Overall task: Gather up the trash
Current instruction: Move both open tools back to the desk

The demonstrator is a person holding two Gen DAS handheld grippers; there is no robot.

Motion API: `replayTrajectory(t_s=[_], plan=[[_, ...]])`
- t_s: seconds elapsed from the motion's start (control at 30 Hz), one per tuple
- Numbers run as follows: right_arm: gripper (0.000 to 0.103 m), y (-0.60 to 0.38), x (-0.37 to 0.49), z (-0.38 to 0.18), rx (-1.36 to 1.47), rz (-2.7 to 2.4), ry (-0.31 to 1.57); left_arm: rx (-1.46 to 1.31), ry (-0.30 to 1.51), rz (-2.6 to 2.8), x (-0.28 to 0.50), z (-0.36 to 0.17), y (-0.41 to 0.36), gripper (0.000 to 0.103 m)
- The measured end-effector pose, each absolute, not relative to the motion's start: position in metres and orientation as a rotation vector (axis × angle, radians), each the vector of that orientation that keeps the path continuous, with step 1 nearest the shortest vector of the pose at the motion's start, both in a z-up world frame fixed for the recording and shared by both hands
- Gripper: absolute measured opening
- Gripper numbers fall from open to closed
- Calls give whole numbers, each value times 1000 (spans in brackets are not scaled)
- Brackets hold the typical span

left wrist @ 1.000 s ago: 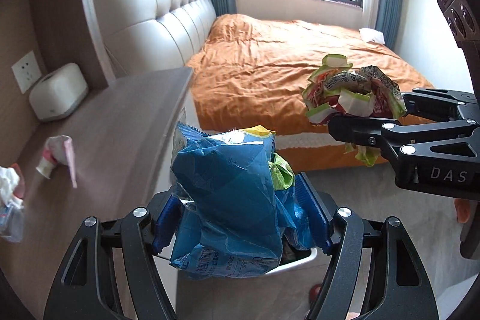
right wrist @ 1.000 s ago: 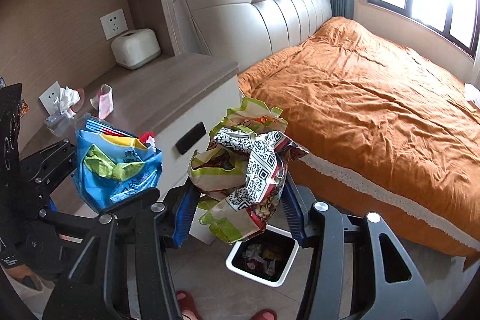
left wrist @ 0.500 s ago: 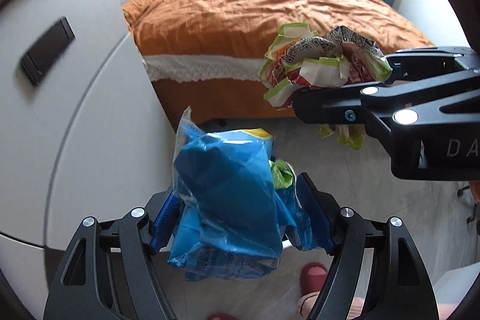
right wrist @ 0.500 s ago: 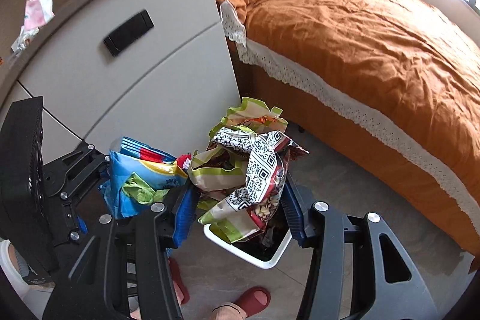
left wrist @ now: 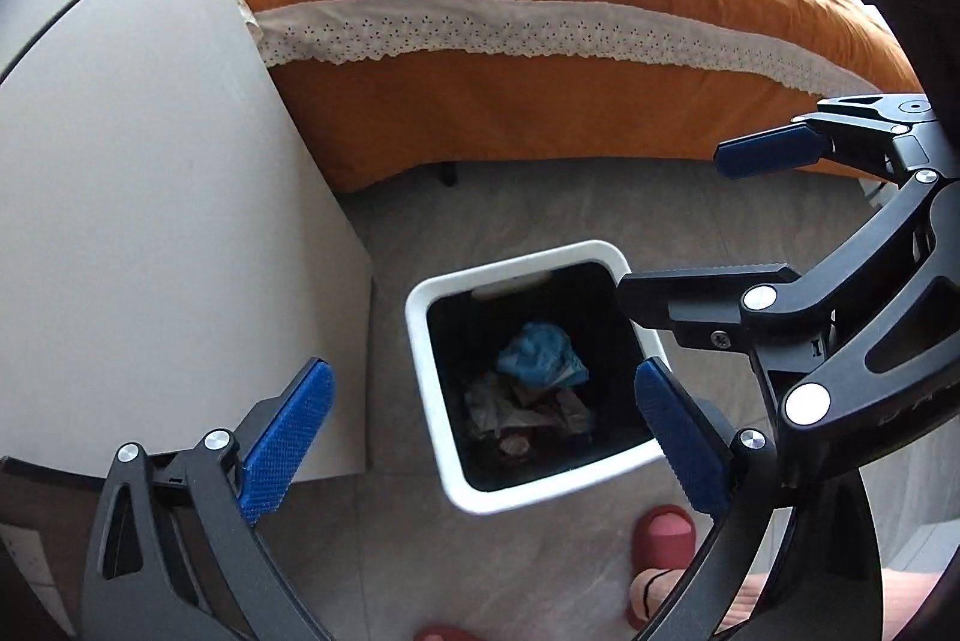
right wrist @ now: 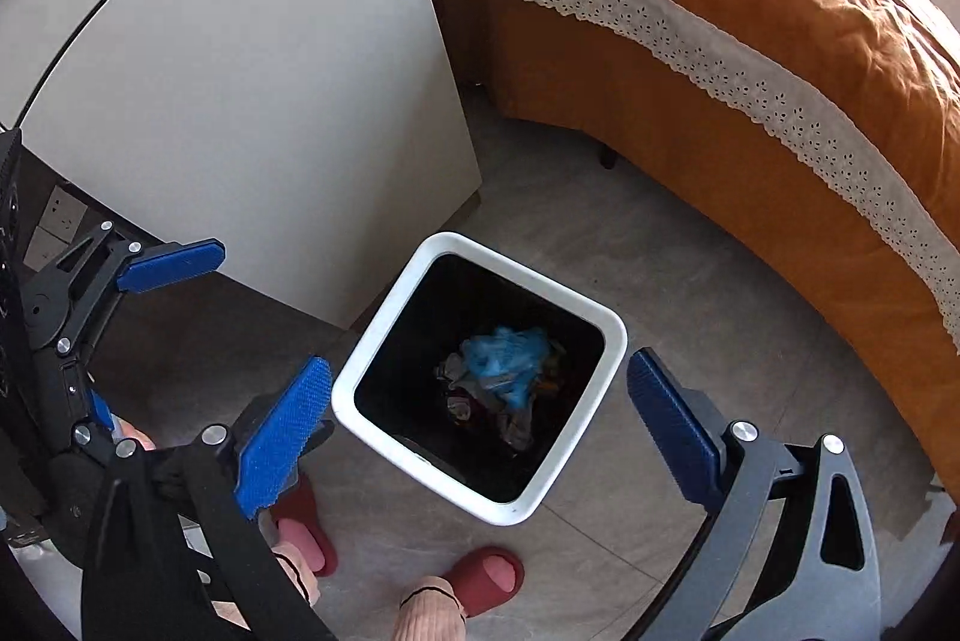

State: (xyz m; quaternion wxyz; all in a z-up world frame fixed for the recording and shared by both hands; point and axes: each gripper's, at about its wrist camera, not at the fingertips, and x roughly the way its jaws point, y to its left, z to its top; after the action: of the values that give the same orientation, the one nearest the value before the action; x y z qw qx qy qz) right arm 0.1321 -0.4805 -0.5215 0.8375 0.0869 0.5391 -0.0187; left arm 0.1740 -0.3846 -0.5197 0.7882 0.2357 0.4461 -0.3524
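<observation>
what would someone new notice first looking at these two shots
The white trash bin on the grey floor, between the nightstand and the orange bed, with a crumpled blue wrapper on top of its contents. Above it, the left gripper and right gripper both hang open and empty. At the bottom edge, red slippers show the person standing close.
</observation>
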Motion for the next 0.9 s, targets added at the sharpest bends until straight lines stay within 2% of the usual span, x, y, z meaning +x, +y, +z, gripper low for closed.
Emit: replayTrajectory(t_s=[0.3, 0.9], plan=[[98, -470, 138, -476, 170, -55, 1104, 471, 925, -740, 175, -473, -370, 99], [98, -429, 134, -305, 147, -121, 889, 316, 801, -757, 178, -313, -320, 99]])
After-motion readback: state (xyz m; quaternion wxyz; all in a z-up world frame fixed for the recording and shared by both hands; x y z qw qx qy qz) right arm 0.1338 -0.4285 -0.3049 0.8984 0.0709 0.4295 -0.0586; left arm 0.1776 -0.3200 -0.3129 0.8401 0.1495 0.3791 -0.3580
